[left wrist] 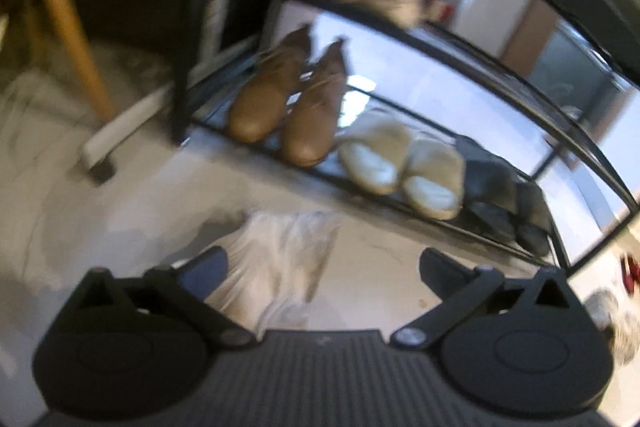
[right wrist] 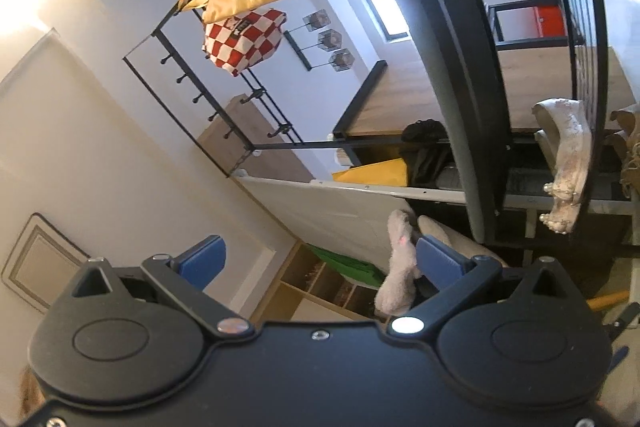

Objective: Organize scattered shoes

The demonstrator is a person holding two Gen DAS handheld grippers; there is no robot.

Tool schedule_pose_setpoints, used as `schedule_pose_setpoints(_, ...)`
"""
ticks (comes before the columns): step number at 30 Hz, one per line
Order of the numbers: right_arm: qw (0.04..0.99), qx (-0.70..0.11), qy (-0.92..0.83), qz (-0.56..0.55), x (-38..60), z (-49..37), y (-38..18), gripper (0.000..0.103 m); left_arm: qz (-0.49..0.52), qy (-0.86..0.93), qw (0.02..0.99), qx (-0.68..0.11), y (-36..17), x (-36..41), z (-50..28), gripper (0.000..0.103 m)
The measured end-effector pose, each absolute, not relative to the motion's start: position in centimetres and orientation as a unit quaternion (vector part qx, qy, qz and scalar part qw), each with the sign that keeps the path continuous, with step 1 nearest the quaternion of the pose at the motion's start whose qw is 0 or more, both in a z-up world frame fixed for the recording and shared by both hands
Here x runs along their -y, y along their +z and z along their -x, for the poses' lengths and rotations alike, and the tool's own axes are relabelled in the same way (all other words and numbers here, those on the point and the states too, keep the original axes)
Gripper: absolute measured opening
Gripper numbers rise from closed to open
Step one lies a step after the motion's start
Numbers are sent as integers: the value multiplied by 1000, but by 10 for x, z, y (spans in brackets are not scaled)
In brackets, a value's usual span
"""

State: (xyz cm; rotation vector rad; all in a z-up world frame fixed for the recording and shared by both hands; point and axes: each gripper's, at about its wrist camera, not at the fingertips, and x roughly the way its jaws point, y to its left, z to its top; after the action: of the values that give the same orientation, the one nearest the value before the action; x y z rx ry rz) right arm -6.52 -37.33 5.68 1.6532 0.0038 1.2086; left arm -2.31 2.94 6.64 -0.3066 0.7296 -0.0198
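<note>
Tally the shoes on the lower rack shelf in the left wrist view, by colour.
Brown shoes: 2
Cream slippers: 2
Dark shoes: 2
Total: 6, all on the lower shelf

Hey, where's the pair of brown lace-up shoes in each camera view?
Left wrist: brown lace-up shoes at picture centre, left end of the black shoe rack's lower shelf.
Right wrist: only a brown laced sliver at the right edge, possibly them; cannot tell.
Shared landmark: the black shoe rack.

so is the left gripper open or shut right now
Open: the left gripper has its fingers spread wide with only bare floor between them.
</note>
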Motion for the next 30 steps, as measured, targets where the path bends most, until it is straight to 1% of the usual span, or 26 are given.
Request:
schedule_pose_setpoints(3,534,-12,490,-688,373,64,55,103,123,-42,925,-356,67,-14,23,102)
schedule_pose_setpoints(7,552,-33,469,-689,372,61,50,103,85,-99,917,-377,66,2,14,102)
schedule_pose_setpoints(11,576,-61,432,-691,370,55,42,103,34,-98,924,-369,71,4,7,102)
schedule_pose_setpoints(14,609,-94,401,-678,365,50,39,103,46,-52,922,-380,69,-17,3,102)
schedule_pose_setpoints(17,643,-141,362,-660,357,41,32,103,77,-6,913,-402,75,-44,-4,102)
schedule_pose_setpoints(18,665,-173,338,-643,351,36,29,103,86,8,909,-407,81,-57,-8,102)
schedule_pose_setpoints(19,671,-181,332,-638,350,35,28,103,86,7,909,-407,84,-62,-8,102)
schedule_pose_setpoints(20,700,-211,307,-610,342,32,28,103,81,4,911,-405,92,-73,-6,102)
schedule_pose_setpoints(21,742,-246,277,-559,331,29,29,103,68,-2,914,-399,100,-81,-1,102)
schedule_pose_setpoints(23,788,-281,245,-490,316,26,29,103,35,-9,922,-385,110,-93,11,102)
schedule_pose_setpoints(25,838,-328,201,-388,290,23,26,103,5,-11,930,-367,112,-101,25,102)
schedule_pose_setpoints(26,847,-334,194,-365,283,23,26,103,5,-5,932,-362,111,-105,30,102)
schedule_pose_setpoints(27,868,-345,180,-308,267,25,26,103,21,-1,931,-364,110,-109,31,102)
schedule_pose_setpoints(28,885,-345,167,-266,257,28,27,100,46,-4,929,-367,109,-114,29,102)
schedule_pose_setpoints(30,905,-335,138,-224,244,33,30,100,93,-11,922,-374,106,-123,25,102)
